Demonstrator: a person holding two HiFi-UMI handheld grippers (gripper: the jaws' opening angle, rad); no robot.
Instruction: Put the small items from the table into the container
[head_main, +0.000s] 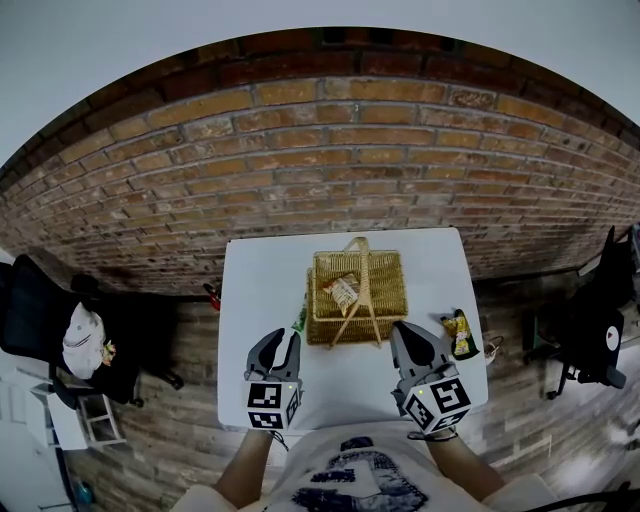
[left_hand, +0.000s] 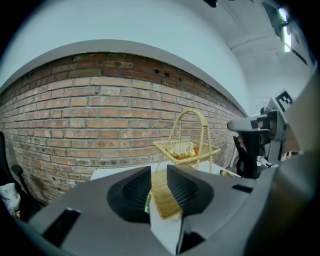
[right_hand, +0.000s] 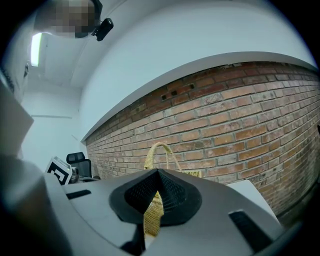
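A wicker basket (head_main: 385, 285) with a tall handle stands in the middle of the white table (head_main: 260, 270); a snack packet (head_main: 343, 290) lies inside it. Against the basket's left side lies a small green item (head_main: 299, 318). A yellow-green packet (head_main: 460, 334) rests near the table's right edge. My left gripper (head_main: 283, 340) hovers just in front of the green item, jaws a little apart and nothing pressed between them; the left gripper view shows basket weave (left_hand: 162, 197) through the gap. My right gripper (head_main: 402, 328) is shut and empty by the basket's right front corner.
A brick wall (head_main: 330, 150) runs behind the table. One black office chair with a white bag (head_main: 82, 340) stands on the left, and another chair (head_main: 600, 320) on the right. A red object (head_main: 212, 297) sits at the table's left edge.
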